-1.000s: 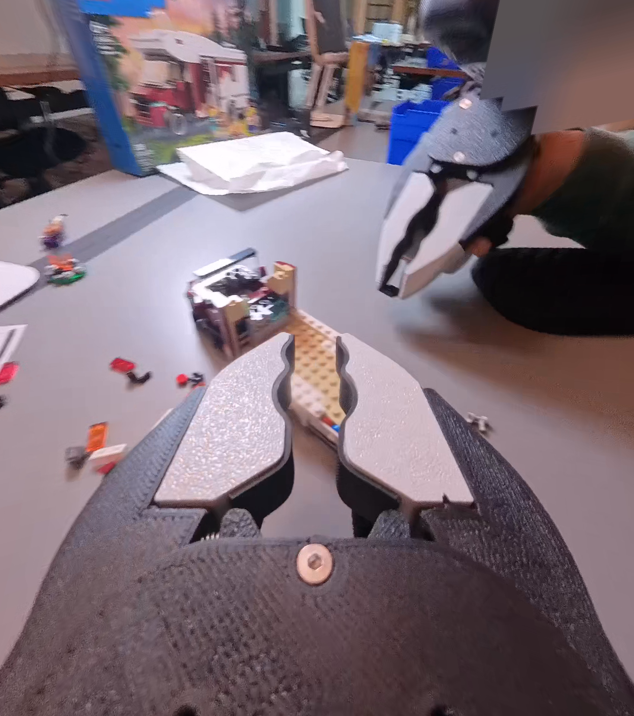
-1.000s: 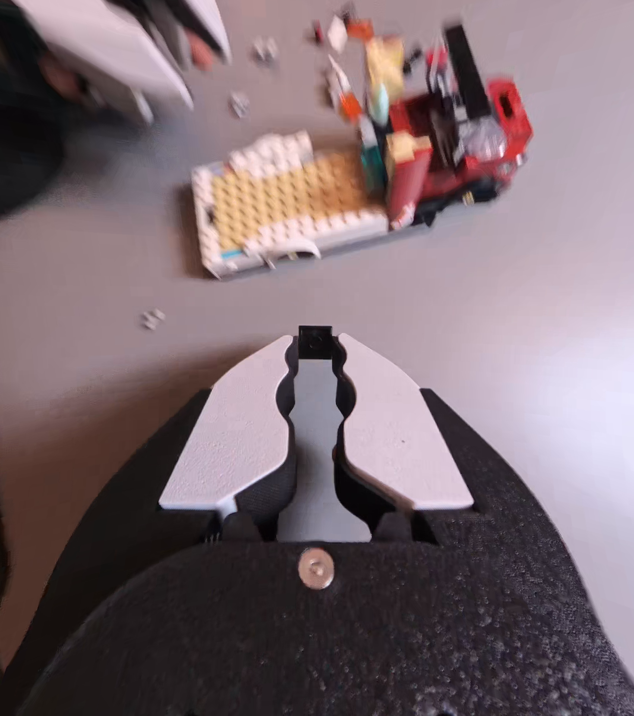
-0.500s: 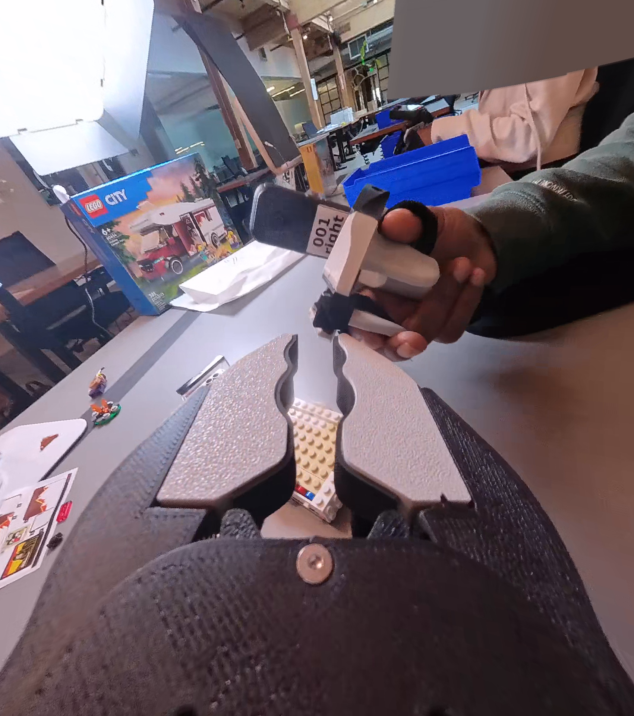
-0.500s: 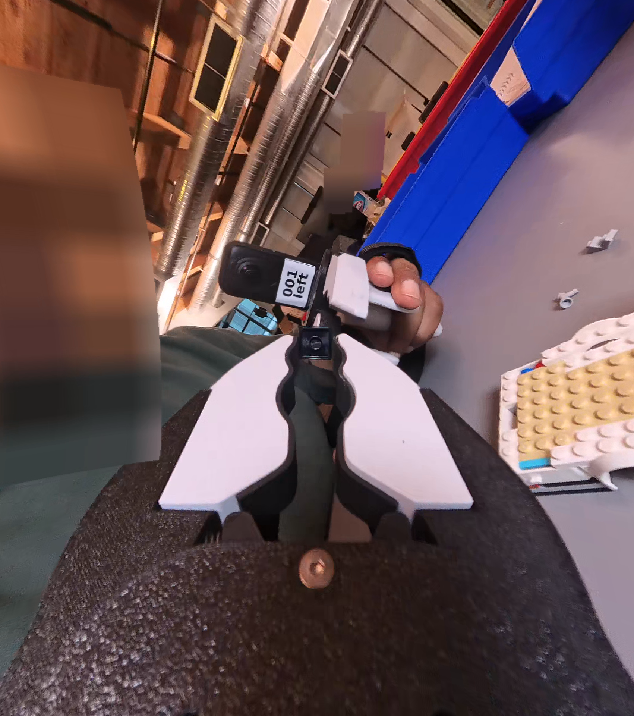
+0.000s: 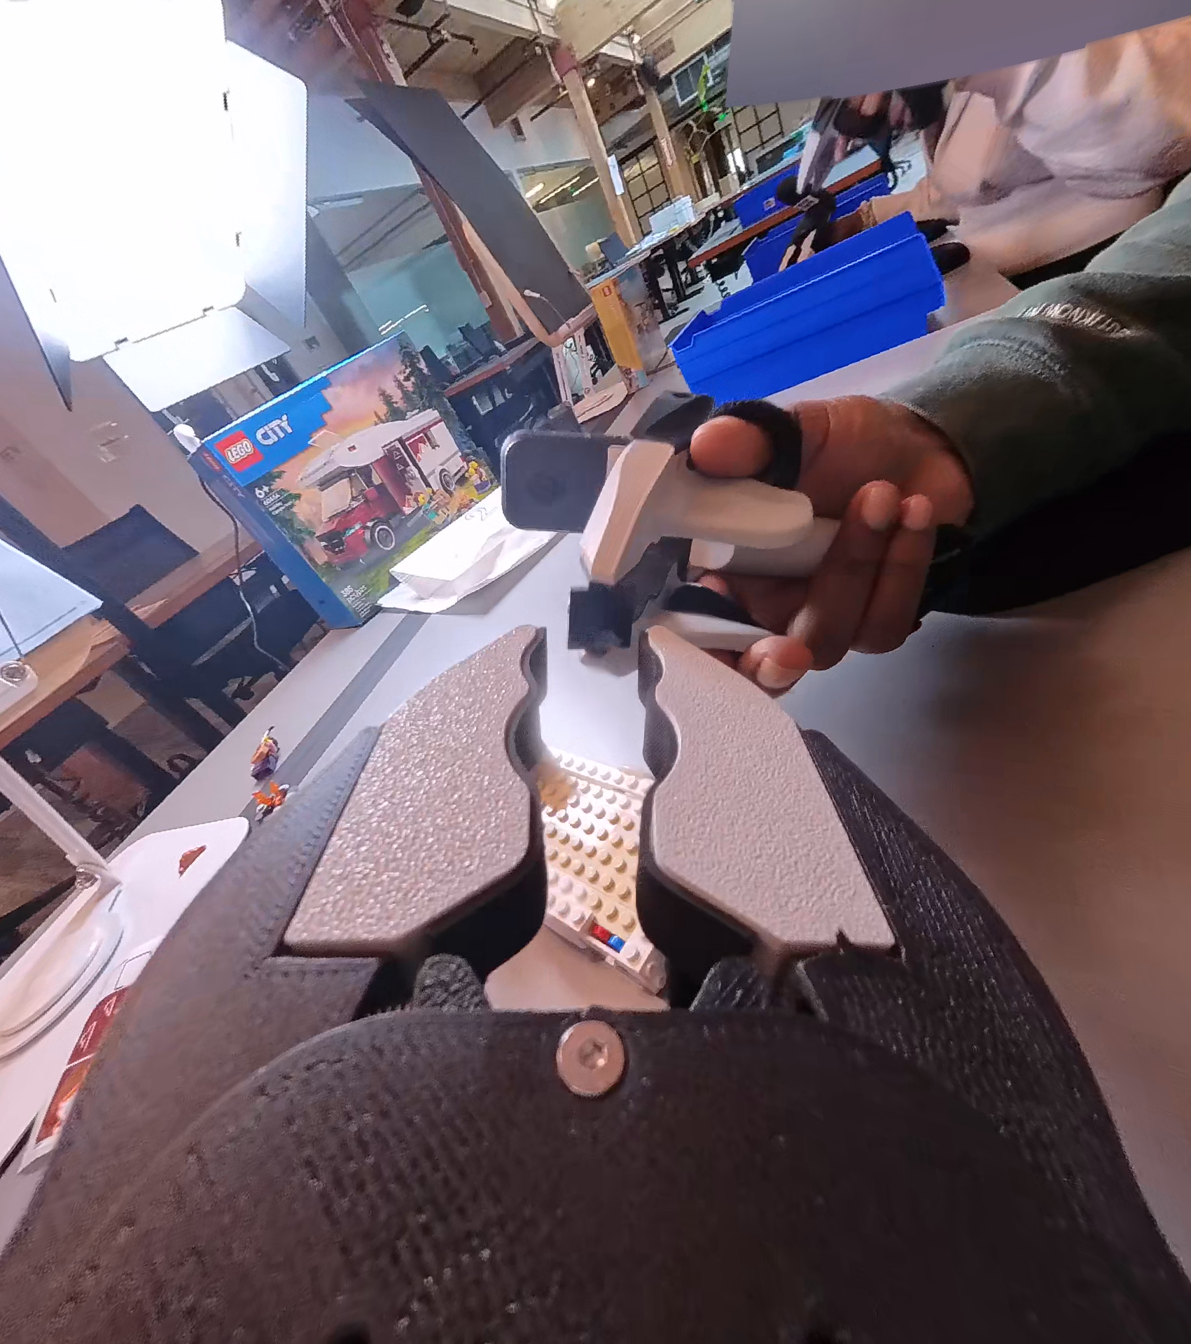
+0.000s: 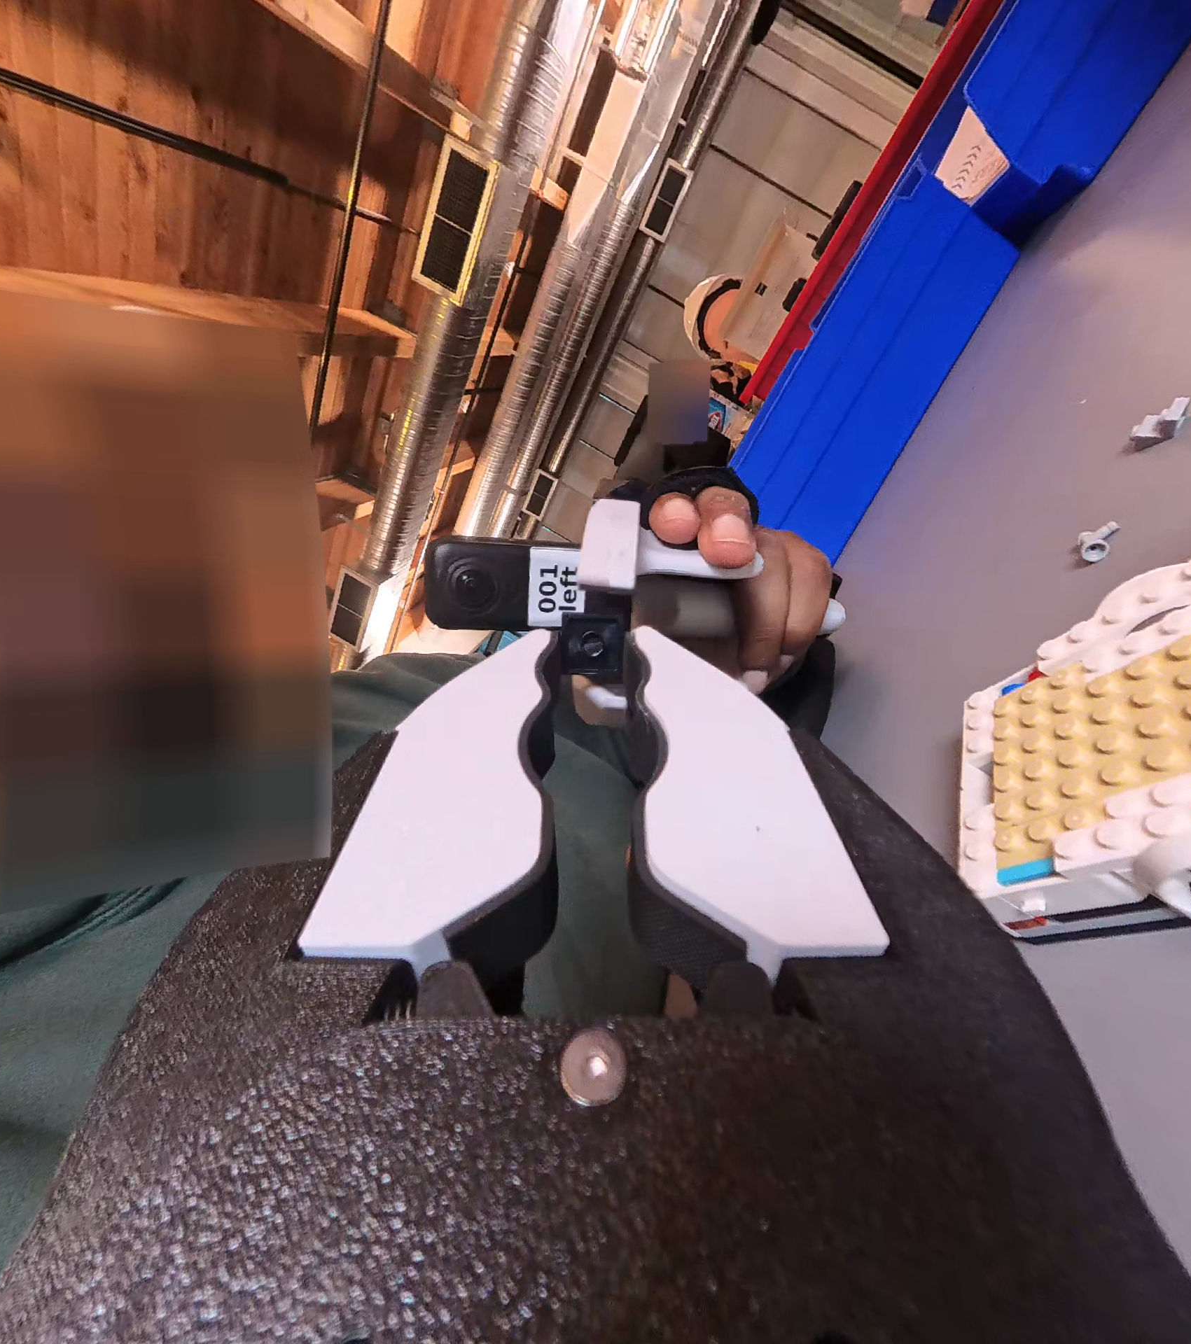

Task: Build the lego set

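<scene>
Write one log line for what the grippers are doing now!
right gripper: shut on small black piece | left gripper: open, empty | tan-and-white build: on table

The studded lego base (image 6: 1116,756) runs off-frame, perhaps unfinished.

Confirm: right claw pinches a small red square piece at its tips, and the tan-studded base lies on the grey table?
Not quite: the piece in the right claw is black, as the right wrist view shows. The tan-studded base does lie on the grey table.
</scene>
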Available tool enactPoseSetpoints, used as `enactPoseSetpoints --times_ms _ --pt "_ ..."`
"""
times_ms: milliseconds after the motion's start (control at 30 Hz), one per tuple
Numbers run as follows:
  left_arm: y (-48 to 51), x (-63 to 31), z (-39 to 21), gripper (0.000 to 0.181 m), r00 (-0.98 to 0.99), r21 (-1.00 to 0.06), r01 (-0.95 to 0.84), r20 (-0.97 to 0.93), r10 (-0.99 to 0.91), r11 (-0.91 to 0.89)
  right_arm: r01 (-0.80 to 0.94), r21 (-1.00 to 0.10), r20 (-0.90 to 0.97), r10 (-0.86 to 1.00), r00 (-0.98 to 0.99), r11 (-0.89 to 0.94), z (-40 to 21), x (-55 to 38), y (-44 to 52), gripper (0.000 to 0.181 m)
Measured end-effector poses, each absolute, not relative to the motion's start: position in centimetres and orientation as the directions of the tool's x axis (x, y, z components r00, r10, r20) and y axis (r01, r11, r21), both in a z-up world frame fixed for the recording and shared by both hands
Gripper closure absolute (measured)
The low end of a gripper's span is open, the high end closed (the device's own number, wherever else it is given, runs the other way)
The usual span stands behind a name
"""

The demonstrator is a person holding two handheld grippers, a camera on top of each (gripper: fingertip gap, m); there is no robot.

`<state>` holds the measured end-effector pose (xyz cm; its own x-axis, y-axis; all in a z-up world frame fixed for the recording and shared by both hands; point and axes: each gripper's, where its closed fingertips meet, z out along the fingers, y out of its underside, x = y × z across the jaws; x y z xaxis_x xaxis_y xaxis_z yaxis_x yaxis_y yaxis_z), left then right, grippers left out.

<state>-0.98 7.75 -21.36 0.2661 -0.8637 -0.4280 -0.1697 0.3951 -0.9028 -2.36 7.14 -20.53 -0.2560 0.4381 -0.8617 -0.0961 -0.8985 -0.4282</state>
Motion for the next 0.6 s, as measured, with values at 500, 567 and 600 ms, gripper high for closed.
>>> enactPoseSetpoints --times_ms 500,567,600 --pt "8.2 -1.0 -22.1 0.165 0.273 -0.893 -0.233 -0.441 -0.855 0.386 -0.124 -0.395 -0.879 0.414 -0.235 -0.910 -21.1 -2.1 7.8 0.167" --pt "8.7 -1.1 -22.4 0.165 0.281 -0.901 -0.245 -0.418 -0.864 0.357 -0.149 -0.403 -0.886 0.426 -0.186 -0.903 -21.5 -1.8 8.5 0.168" --pt "9.0 -1.2 -22.7 0.165 0.285 -0.905 -0.257 -0.405 -0.869 0.338 -0.162 -0.418 -0.886 0.440 -0.146 -0.894 -21.9 -1.7 8.9 0.168"
